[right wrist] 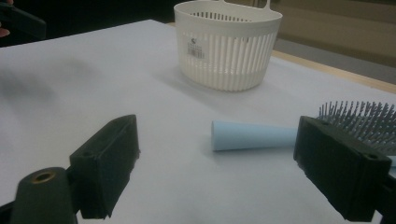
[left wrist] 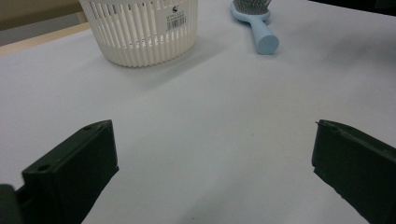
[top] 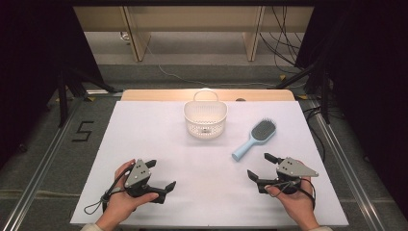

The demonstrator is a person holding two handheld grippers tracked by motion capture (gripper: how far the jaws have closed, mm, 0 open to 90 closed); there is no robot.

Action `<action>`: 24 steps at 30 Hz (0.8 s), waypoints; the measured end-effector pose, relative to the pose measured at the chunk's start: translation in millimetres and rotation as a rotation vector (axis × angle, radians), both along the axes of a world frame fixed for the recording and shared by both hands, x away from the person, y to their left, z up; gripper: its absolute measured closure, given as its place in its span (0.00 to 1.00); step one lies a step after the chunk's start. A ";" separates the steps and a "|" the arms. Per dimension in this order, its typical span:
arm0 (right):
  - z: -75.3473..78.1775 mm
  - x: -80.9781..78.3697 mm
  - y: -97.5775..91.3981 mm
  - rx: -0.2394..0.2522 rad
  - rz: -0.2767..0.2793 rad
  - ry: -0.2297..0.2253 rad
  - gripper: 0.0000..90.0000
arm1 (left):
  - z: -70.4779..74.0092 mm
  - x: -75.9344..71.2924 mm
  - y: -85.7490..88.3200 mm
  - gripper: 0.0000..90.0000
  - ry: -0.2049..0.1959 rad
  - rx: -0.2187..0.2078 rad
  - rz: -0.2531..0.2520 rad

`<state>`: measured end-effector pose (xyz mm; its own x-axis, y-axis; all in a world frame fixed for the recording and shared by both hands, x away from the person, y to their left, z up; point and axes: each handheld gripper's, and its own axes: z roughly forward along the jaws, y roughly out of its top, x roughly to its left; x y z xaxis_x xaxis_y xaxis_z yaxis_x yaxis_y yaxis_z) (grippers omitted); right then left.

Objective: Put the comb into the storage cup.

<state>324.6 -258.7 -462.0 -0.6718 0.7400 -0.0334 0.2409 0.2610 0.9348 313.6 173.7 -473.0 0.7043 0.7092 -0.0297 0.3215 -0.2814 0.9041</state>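
A white slatted plastic basket (top: pixel 205 118) (left wrist: pixel 140 32) (right wrist: pixel 229 44) with a handle stands upright at the middle back of the white table. To its right lies a light blue hairbrush (top: pixel 254 138) (left wrist: pixel 260 25) (right wrist: pixel 261 134), bristles up, handle pointing to the near left. My left gripper (top: pixel 161 174) (left wrist: pixel 215 163) rests low at the front left, open, nothing between its jaws. My right gripper (top: pixel 259 166) (right wrist: pixel 217 163) sits at the front right, open and empty, a short way in front of the brush handle's end.
The white sheet (top: pixel 159 144) covers a wooden table (top: pixel 144 95) whose far edge shows behind the basket. Black stands (top: pixel 62 91) and cables (top: pixel 284 43) flank the table on a grey floor. A "5" mark (top: pixel 82 131) lies on the floor at left.
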 end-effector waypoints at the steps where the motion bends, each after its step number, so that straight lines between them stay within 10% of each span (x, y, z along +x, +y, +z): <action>1: 0.0 0.0 0.0 0.000 0.000 0.000 0.17 | 0.0 0.1 -0.1 0.00 0.000 0.000 0.000; 14: 3.1 6.7 6.3 -0.037 -0.001 -0.053 0.26 | -1.2 0.1 -2.4 0.00 0.009 -0.004 -0.014; 24: 10.8 41.4 31.6 -0.162 0.077 0.016 0.88 | -1.8 0.5 -4.6 0.00 0.010 -0.006 -0.018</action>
<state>365.9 -227.2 -451.2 -0.7280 0.6719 -0.1363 0.2291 0.4259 0.8753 314.2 169.1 -474.8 0.7168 0.6961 -0.0409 0.3255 -0.2822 0.9024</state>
